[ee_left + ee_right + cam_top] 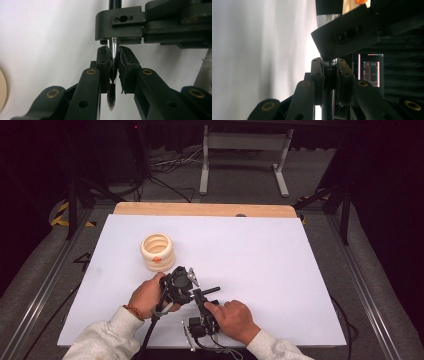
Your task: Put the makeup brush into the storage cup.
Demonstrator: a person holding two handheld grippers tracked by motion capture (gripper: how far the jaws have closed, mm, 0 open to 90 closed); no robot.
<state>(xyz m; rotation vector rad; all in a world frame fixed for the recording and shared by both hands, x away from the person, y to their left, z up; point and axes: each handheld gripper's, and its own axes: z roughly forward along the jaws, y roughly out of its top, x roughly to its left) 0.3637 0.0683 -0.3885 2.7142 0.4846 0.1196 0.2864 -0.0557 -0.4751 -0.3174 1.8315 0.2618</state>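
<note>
A small brush (111, 98) with a dark bristle tip, a silver ferrule and a black handle is gripped by both grippers. My left gripper (114, 51) is shut on the ferrule, bristles pointing back toward its camera. My right gripper (332, 62) is shut on the black handle (328, 100) farther along. In the high view the left gripper (186, 287) and right gripper (202, 304) meet near the table's front middle, each held by a hand. The end of the handle (213, 290) sticks out to the right.
A cream ribbed cup (157, 251) with an orange mark stands behind and left of the left hand. A white sheet (260, 250) covers the table, with a wooden strip (205, 209) at the far edge. A lit screen (370, 70) glows in the dark background.
</note>
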